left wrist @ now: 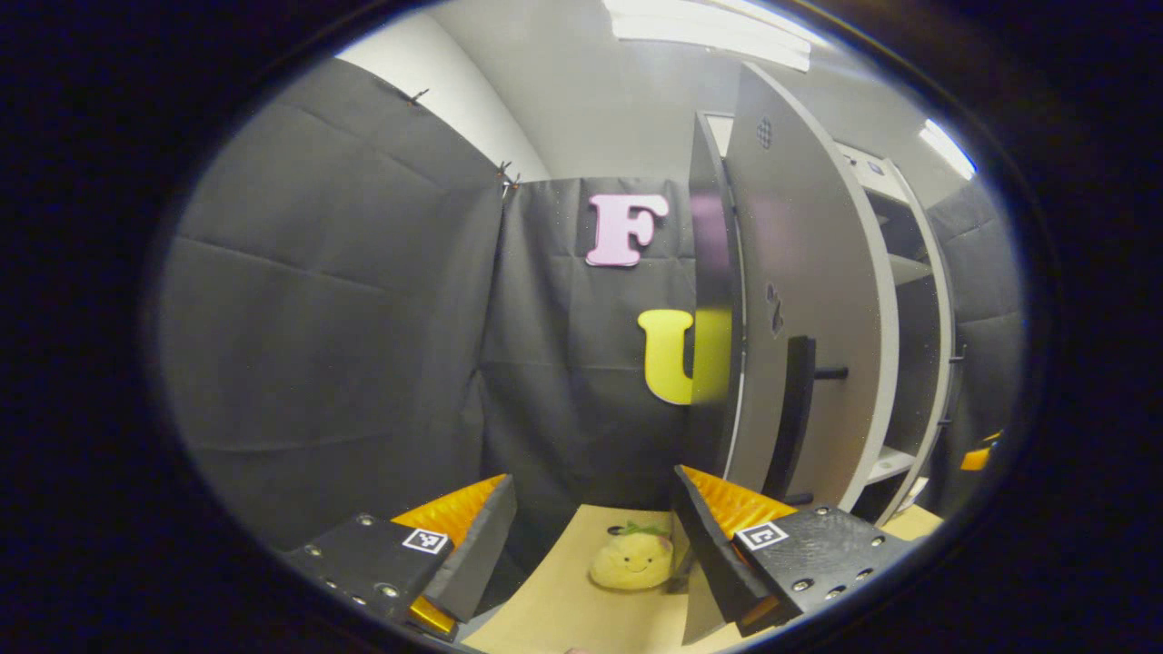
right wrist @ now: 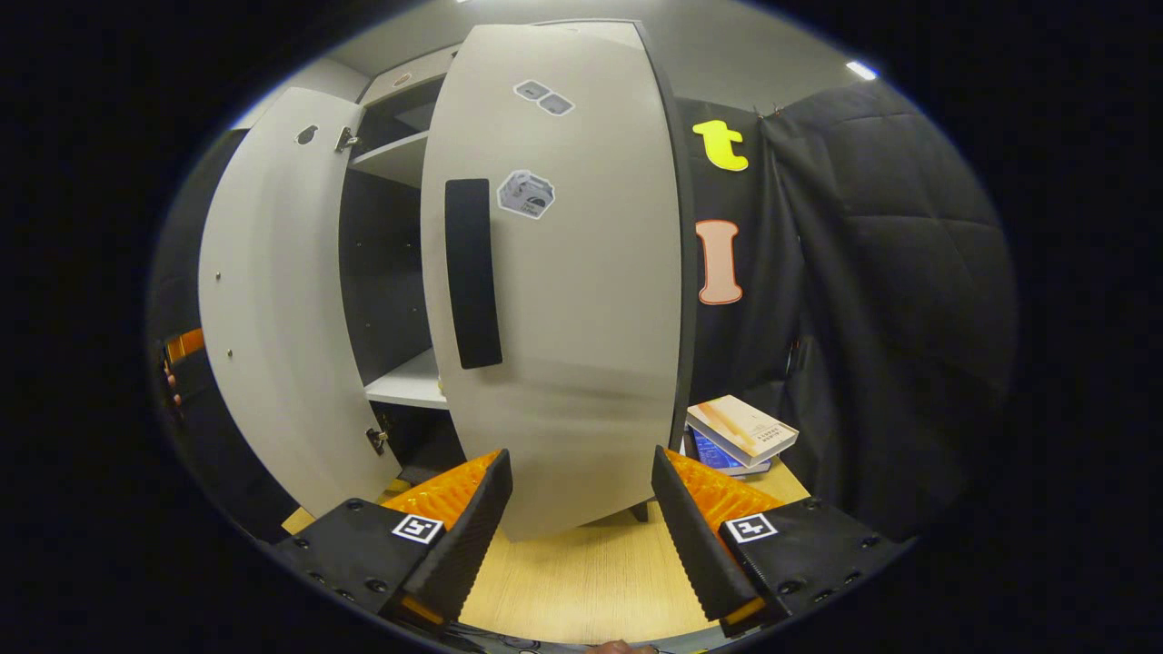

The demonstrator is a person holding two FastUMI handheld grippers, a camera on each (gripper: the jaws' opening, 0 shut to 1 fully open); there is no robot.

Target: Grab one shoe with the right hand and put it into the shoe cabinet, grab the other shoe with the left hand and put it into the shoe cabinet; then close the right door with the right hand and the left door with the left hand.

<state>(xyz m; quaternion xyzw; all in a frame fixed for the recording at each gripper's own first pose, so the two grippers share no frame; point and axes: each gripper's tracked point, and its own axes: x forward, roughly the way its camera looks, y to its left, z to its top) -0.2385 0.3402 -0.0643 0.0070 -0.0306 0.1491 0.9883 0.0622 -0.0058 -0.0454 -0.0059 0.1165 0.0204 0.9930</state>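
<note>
Fingers (right wrist: 509, 509) of both grippers spread wide, empty; right door (right wrist: 563, 272) & left door (right wrist: 273, 309) ajar.

Right gripper view: right door (right wrist: 563, 291) center frame, swung partway, in front of shoe cabinet (right wrist: 391, 263); left door (right wrist: 273, 309) open at left. Books (right wrist: 740, 434) stacked on table (right wrist: 581, 572), lower right, beside the door. Left gripper view: plush toy (left wrist: 631, 559) on the table, bottom center, left of the left door's edge.

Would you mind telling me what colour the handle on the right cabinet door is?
The handle is black, clearest in the right gripper view.
</note>
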